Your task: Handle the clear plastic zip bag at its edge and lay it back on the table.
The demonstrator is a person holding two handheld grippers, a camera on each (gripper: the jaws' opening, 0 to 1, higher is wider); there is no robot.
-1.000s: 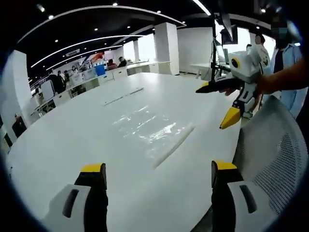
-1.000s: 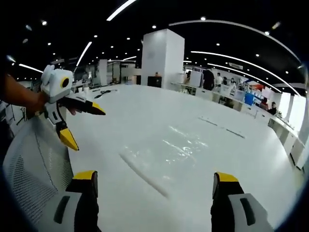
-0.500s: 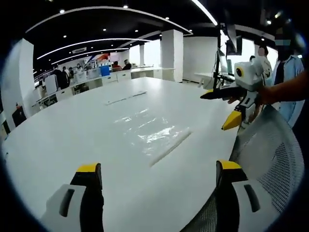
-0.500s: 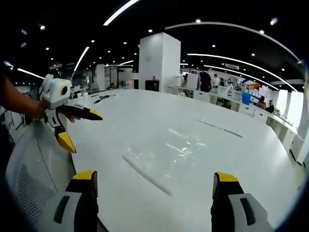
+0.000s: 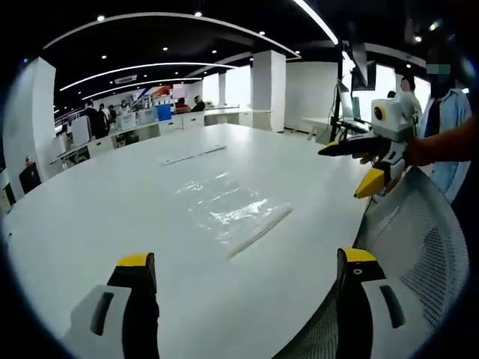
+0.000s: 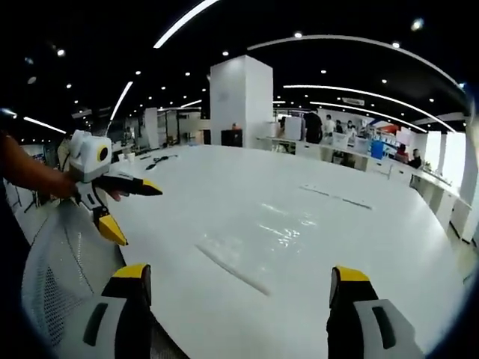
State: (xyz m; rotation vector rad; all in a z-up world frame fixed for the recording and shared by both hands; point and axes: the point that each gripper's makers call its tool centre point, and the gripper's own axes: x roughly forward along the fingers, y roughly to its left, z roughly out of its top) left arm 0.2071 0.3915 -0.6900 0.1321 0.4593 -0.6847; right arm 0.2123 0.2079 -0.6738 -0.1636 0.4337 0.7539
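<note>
The clear plastic zip bag [image 5: 228, 206] lies flat on the white table [image 5: 97, 217], its zip strip along the near edge; it also appears as the bag [image 6: 269, 239] in the right gripper view. My left gripper [image 5: 243, 265] stands open near the table's edge, short of the bag, with nothing between its jaws. My right gripper [image 6: 236, 275] is open too and apart from the bag. Each gripper shows in the other's view, held by a hand above a chair: the right gripper [image 5: 363, 166] and the left gripper [image 6: 127, 209], both with jaws spread.
A grey mesh chair back [image 5: 419, 254] stands at the table's edge beside me, seen also as the chair [image 6: 63, 262]. A long thin strip [image 5: 193, 155] lies farther across the table. A white pillar [image 6: 241, 101], desks and people stand beyond.
Both views have drawn back and lifted a little from the table, so the bag looks smaller and farther. The bag itself has not moved. Both grippers stay open.
</note>
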